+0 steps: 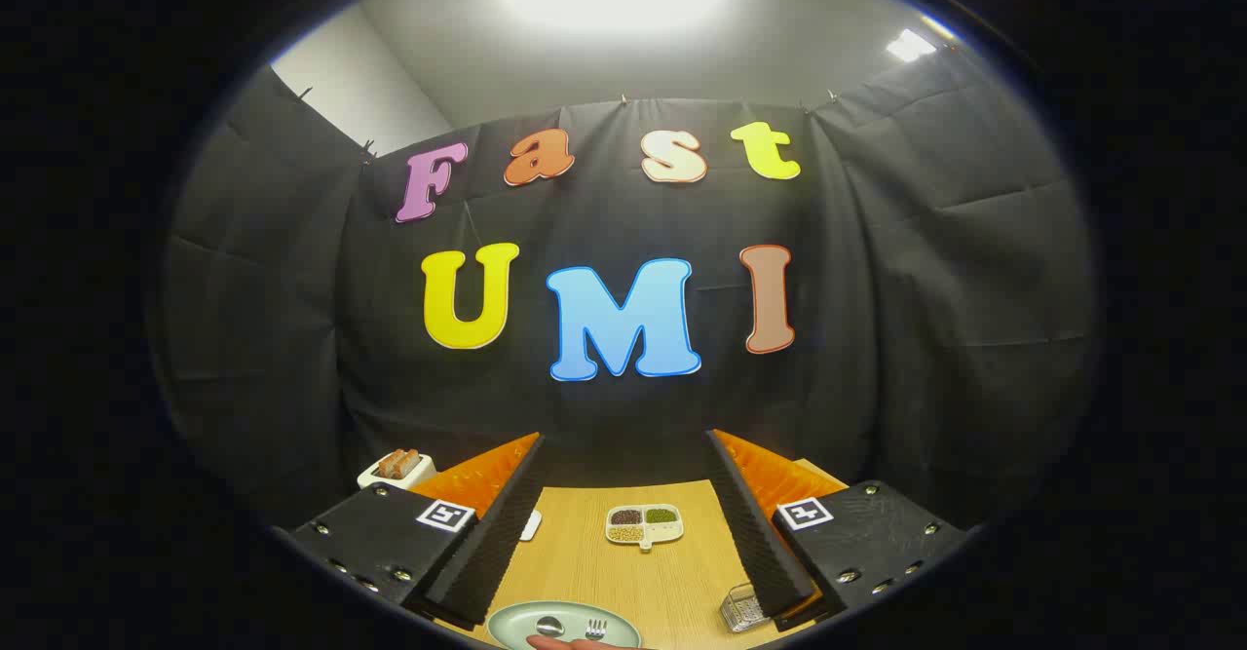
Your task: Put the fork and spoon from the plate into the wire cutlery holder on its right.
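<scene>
A pale green plate (pixel 516 619) lies on the wooden table, low between my fingers. On it rest a spoon (pixel 550 626) and a fork (pixel 595 628), side by side. To the plate's right, by my right finger, stands the wire cutlery holder (pixel 742 609), partly hidden behind that finger. My gripper (pixel 623 518) is open, held high above the table with its fingers wide apart and nothing between them. A person's fingertip (pixel 575 643) shows at the near rim of the plate.
A small divided dish of beans and grains (pixel 644 524) sits further back on the table. A white tray with bread pieces (pixel 396 468) stands at the back left. A small white object (pixel 531 524) peeks out beside my left finger.
</scene>
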The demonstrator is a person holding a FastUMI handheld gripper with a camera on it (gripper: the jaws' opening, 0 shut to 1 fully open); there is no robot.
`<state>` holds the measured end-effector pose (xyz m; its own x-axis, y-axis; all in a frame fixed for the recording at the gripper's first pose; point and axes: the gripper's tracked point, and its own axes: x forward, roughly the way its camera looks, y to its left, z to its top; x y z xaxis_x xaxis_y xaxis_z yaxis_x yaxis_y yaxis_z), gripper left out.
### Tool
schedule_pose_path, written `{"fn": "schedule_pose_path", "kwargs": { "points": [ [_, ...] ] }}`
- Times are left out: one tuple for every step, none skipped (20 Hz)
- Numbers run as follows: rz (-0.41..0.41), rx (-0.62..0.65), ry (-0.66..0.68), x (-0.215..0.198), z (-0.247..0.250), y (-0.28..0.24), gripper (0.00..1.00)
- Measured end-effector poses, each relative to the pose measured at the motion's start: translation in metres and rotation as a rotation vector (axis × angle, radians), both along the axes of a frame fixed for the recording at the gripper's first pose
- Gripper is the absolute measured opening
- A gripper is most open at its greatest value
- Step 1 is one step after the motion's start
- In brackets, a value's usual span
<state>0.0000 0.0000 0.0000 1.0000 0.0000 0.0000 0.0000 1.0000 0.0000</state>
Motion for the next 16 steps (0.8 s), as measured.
{"fn": "schedule_pose_path", "kwargs": {
  "points": [
    [0.003,-0.002,-0.001,0.000,0.000,0.002,0.97],
    [0.004,-0.003,-0.004,-0.001,0.002,0.003,0.97],
    [0.004,-0.003,-0.005,-0.003,0.001,0.004,0.97],
    [0.000,-0.003,-0.001,-0.004,0.001,0.004,0.97],
    [-0.001,-0.001,0.006,-0.005,-0.001,0.006,0.97],
    [-0.001,0.000,0.008,-0.007,-0.001,0.009,0.97],
    [-0.005,-0.003,0.003,-0.008,0.001,0.011,0.97],
    [-0.008,-0.010,-0.003,-0.009,0.003,0.013,0.97],
    [-0.014,-0.018,-0.005,-0.008,0.004,0.016,0.97],
    [-0.023,-0.023,-0.007,-0.008,0.005,0.017,0.97],
    [-0.025,-0.023,-0.011,-0.008,0.004,0.021,0.97],
    [-0.016,-0.020,-0.018,-0.008,0.006,0.026,0.97],
    [-0.011,-0.023,-0.018,-0.008,0.005,0.029,0.97],
    [0.005,-0.019,-0.021,-0.010,0.004,0.031,0.97],
    [0.027,-0.009,-0.028,-0.010,0.006,0.036,0.97],
    [0.042,-0.004,-0.020,-0.009,0.007,0.039,0.97]
  ]
}}
